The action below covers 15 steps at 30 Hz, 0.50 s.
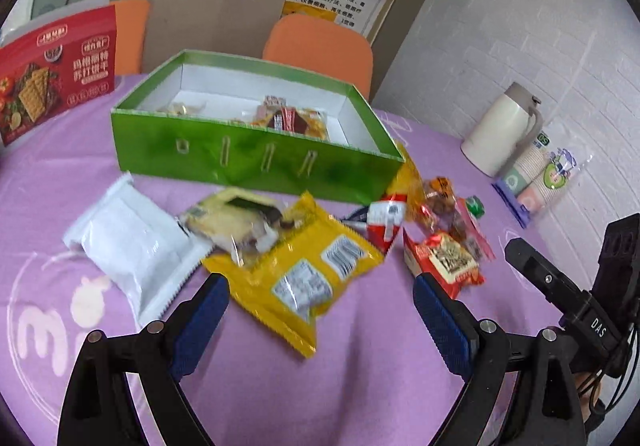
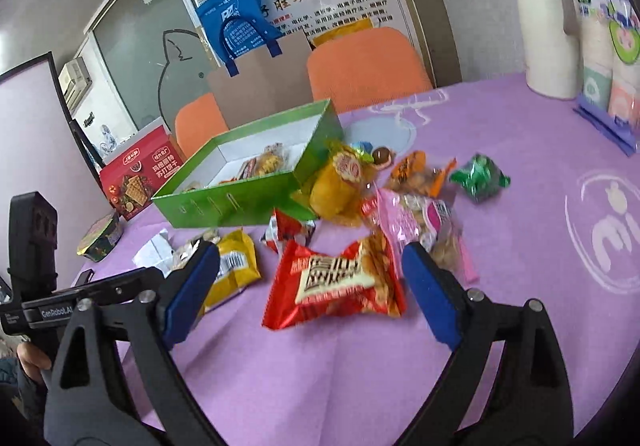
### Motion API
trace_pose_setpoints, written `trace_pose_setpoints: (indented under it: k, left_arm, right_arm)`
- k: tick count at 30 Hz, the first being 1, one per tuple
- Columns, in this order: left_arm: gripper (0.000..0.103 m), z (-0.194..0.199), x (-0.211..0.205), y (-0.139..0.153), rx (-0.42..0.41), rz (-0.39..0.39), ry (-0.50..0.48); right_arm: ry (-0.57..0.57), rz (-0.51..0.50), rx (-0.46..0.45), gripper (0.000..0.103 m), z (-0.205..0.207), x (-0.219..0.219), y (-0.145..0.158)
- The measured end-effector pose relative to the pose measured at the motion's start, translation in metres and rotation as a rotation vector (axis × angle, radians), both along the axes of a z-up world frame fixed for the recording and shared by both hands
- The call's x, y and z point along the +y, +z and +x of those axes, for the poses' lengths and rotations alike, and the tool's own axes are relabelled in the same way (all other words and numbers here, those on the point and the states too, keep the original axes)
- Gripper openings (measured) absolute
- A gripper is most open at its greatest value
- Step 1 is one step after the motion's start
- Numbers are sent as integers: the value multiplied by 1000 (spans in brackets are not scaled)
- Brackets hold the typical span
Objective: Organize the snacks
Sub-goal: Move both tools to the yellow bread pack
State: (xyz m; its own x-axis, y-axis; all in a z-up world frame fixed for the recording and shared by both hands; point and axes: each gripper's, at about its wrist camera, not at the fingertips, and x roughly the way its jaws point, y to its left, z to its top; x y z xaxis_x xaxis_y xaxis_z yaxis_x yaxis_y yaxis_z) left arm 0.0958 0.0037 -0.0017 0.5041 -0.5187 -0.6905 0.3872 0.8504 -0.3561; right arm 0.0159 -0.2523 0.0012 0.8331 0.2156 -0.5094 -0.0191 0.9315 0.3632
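Observation:
A green open box (image 1: 256,161) (image 2: 224,205) stands on the purple cloth with a few wrapped snacks inside. Loose snacks lie in front of it. My left gripper (image 1: 320,286) is open, its fingers either side of a yellow packet (image 1: 304,270), low over the cloth. A white packet (image 1: 128,242) and a clear-wrapped cake (image 1: 236,221) lie to its left. My right gripper (image 2: 310,258) is open too, straddling a red packet (image 2: 340,282). A pink packet (image 2: 420,230), an orange packet (image 2: 416,169), a yellow roll (image 2: 336,181) and a green candy (image 2: 478,177) lie beyond it.
A red cracker box (image 1: 52,73) stands at the far left. A cream thermos (image 1: 500,125) and a sleeve of paper cups (image 1: 536,181) are at the right by the wall. Orange chairs (image 1: 320,45) and a brown paper bag (image 1: 212,21) are behind the table. A small round tin (image 2: 100,238) sits left.

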Motion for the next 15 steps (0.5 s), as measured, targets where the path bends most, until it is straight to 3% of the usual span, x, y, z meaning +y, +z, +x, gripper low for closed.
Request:
trace_pose_setpoints:
  k: [4,7,10,15]
  left_arm:
    - [95,-3,-4,-13,21,48,-22]
    - [94,4,-1,-11,17,41,-28]
    - [93,15,1,-19,45,57,-18]
    - [76,16,19,-34,141,-55,-14]
  right_arm:
    - [68,12,31,82,-6,11,-7]
    - [142,4,24,70,-4,28,-6]
    - [195,-2,32,67,1,44,-8]
    - [303,-57,52,65,16,72,-13]
